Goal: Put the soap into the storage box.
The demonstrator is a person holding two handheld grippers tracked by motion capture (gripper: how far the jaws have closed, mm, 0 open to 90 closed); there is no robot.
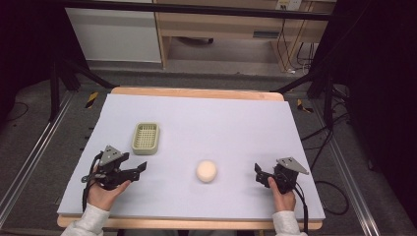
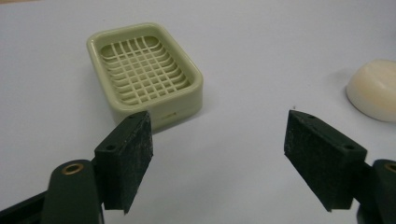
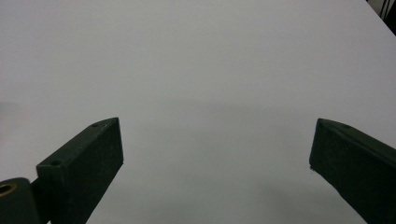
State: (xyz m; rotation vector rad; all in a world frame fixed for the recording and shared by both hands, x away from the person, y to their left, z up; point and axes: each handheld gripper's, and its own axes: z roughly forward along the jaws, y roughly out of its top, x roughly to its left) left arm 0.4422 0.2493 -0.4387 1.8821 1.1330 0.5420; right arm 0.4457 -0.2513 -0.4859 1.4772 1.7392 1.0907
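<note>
lab: black frame (image 1: 196, 9), floor cables (image 1: 324, 142)

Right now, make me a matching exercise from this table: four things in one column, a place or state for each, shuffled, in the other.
Things
1. soap dish
2. soap bar
3. left hand-held gripper
4. right hand-held gripper

Places or states
A. cream, round, lying on the mat between the two grippers
B. open, at the mat's right side, jaws toward the soap
C. pale green, with a grid floor and nothing in it
D. open, just below the dish in the high view

Pairs: 1-C, 2-A, 3-D, 4-B
</note>
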